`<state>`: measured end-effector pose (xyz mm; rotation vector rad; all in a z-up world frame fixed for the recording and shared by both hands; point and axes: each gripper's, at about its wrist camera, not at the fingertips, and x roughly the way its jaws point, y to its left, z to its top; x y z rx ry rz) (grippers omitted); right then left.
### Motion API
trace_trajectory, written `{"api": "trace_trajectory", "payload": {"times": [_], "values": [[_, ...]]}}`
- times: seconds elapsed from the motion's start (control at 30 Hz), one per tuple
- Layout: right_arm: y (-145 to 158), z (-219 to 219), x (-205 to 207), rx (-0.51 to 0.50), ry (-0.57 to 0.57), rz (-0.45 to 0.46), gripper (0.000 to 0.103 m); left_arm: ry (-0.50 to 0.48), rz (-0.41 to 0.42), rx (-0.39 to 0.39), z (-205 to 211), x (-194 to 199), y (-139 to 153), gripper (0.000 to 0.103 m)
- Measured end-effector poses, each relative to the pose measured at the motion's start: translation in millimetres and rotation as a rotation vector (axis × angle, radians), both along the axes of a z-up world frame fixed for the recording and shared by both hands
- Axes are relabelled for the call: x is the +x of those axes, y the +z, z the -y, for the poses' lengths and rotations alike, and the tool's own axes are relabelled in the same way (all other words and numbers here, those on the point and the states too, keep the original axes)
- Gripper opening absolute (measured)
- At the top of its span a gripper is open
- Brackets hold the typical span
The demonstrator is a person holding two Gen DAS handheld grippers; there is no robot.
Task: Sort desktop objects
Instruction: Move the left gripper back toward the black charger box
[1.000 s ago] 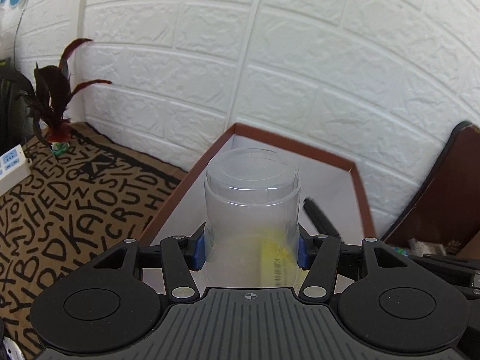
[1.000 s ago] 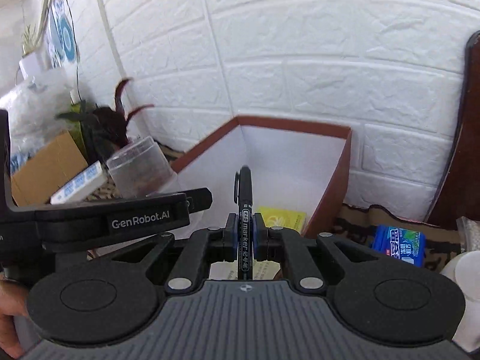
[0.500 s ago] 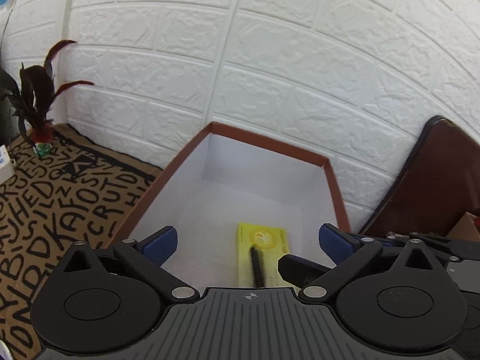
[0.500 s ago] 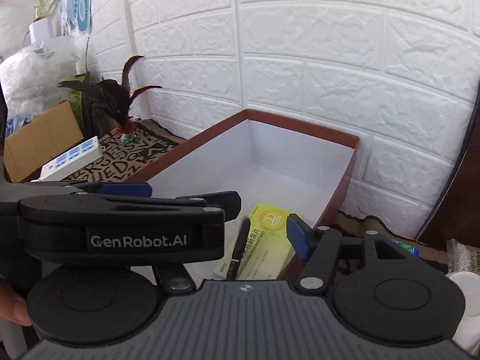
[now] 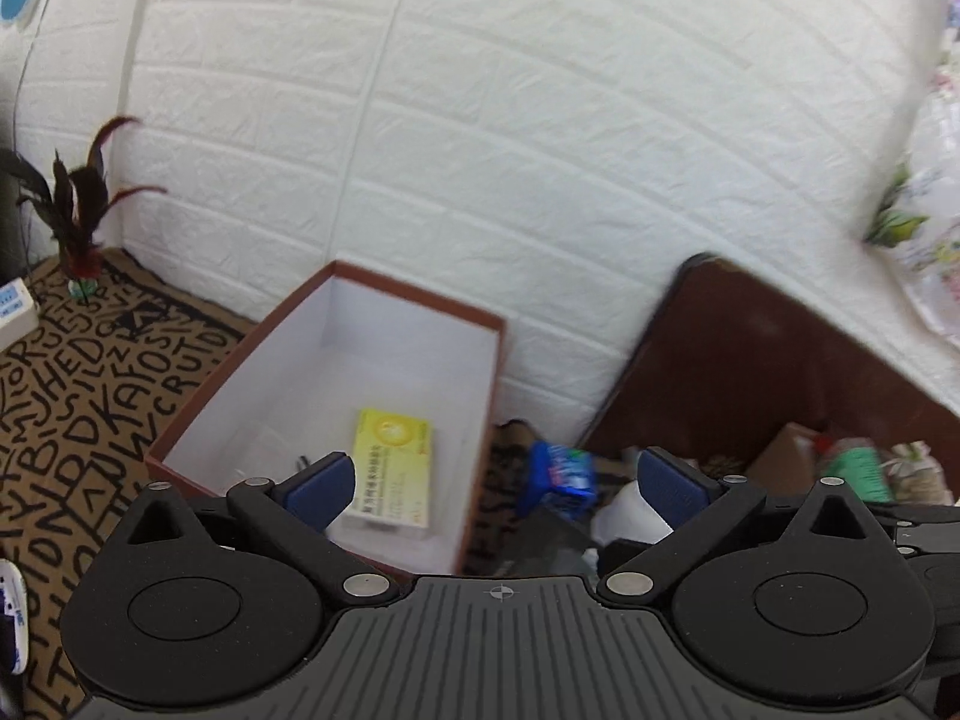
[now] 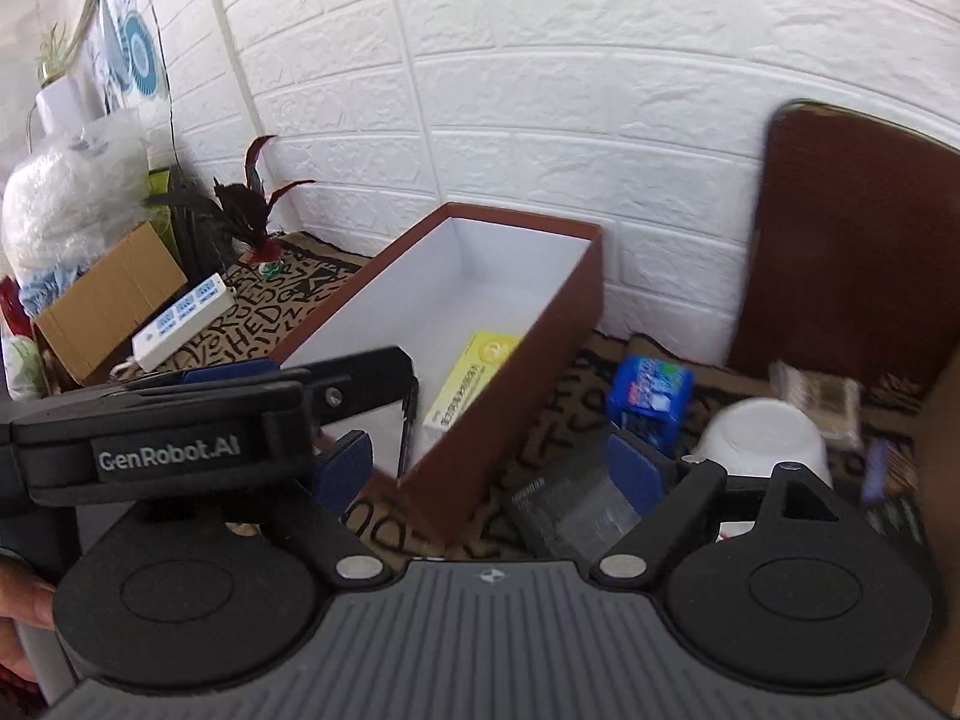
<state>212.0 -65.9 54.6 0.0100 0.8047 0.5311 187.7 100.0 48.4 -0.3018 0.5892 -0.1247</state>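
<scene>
1. The left gripper (image 5: 501, 483) has just been opening; its jaws stand wide with nothing between them.
2. A brown box (image 5: 252, 330) with a white inside sits on a lettered mat (image 5: 78, 384).
3. A yellow packet (image 5: 393, 465) lies flat in the box.
4. A blue packet (image 5: 561, 474) lies just right of the box.

Both wrist views look forward and down, near brown box (image 5: 480, 324) (image 6: 591, 252); left view from its front-right, right view further right; box shared.
</scene>
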Motion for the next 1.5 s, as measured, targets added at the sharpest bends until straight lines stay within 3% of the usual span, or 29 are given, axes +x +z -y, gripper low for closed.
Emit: {"api": "trace_trajectory", "payload": {"times": [0.17, 0.3, 0.43, 0.57, 0.73, 0.87, 1.13, 1.23, 1.5], "values": [[36.9, 40.0, -33.9, -0.022, -0.036, -0.029, 0.094, -0.006, 0.051, 0.053, 26.7, -42.0, 35.8, 0.103], [38.1, 64.4, -60.6, -0.103, -0.007, -0.056, 0.102, -0.055, 0.059, 0.065, 51.4, -77.2, 27.6, 0.103], [-0.9, 81.0, -95.1, -0.149, 0.009, -0.055, 0.102, -0.078, 0.098, 0.071, 72.4, -112.0, -15.2, 0.103], [-50.9, 96.4, -126.5, -0.082, -0.003, -0.044, 0.102, -0.097, 0.055, 0.033, 84.0, -132.0, -61.7, 0.103], [-101.0, 117.5, -147.0, -0.027, -0.111, 0.038, 0.102, -0.142, 0.040, 0.063, 97.9, -143.3, -96.4, 0.103], [-125.4, 133.3, -136.0, -0.042, -0.202, 0.076, 0.102, -0.194, 0.043, 0.072, 114.4, -129.9, -101.8, 0.103], [-137.9, 141.7, -100.1, -0.052, -0.219, 0.165, 0.090, -0.317, 0.092, 0.077, 151.8, -68.6, -100.8, 0.103], [-142.5, 137.5, -86.9, -0.071, -0.212, 0.168, 0.085, -0.362, 0.106, 0.055, 159.4, -39.7, -99.3, 0.102], [-148.3, 133.7, -65.8, -0.058, -0.234, 0.169, 0.086, -0.414, 0.070, 0.036, 183.4, 34.3, -105.1, 0.102]]}}
